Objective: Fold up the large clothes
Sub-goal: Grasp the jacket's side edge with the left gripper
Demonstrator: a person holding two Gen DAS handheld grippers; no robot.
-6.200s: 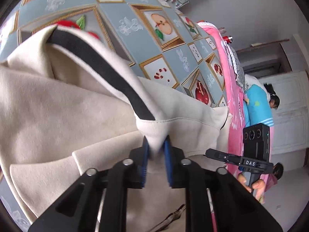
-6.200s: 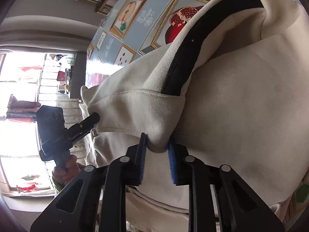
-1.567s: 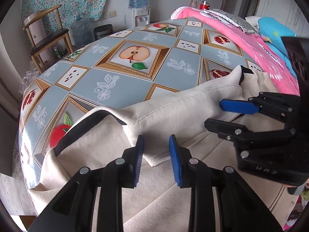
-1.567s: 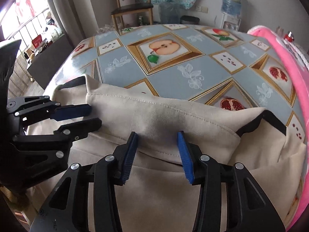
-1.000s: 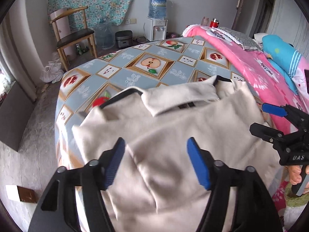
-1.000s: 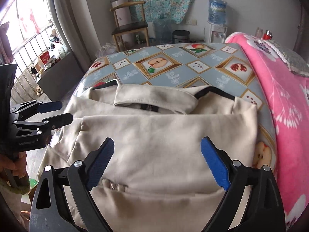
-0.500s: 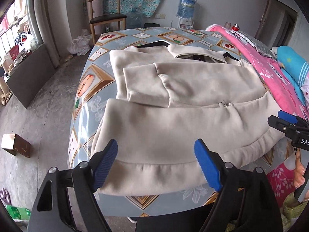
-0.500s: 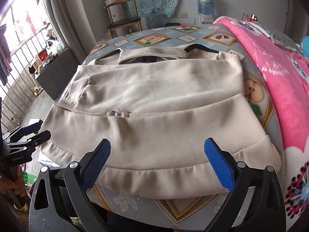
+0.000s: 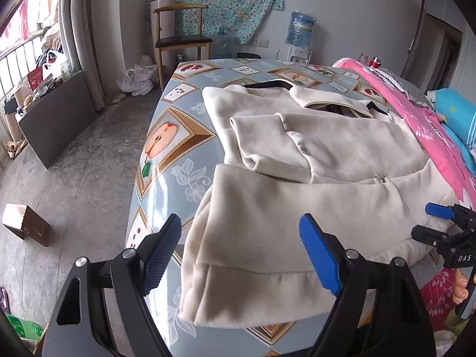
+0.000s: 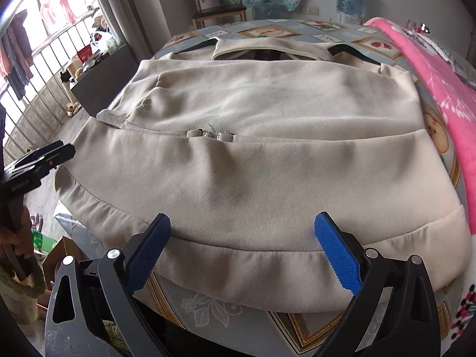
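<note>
I see the cream coat (image 10: pixel 267 160) lying flat on the counter (image 9: pixel 166 154), collar at the far end, hem draped over the near edge. My left gripper (image 9: pixel 241 255) hovers at the hem's left corner, fingers (image 9: pixel 318 255) spread wide and empty — no fabric pinched. My right gripper (image 10: pixel 244 253) stands over the middle of the hem, fingers (image 10: pixel 336 253) likewise wide apart, holding nothing. A sleeve (image 9: pixel 267 139) is folded across the coat's body. A pink blanket (image 10: pixel 428 68) lies beside the coat — on the right.
</note>
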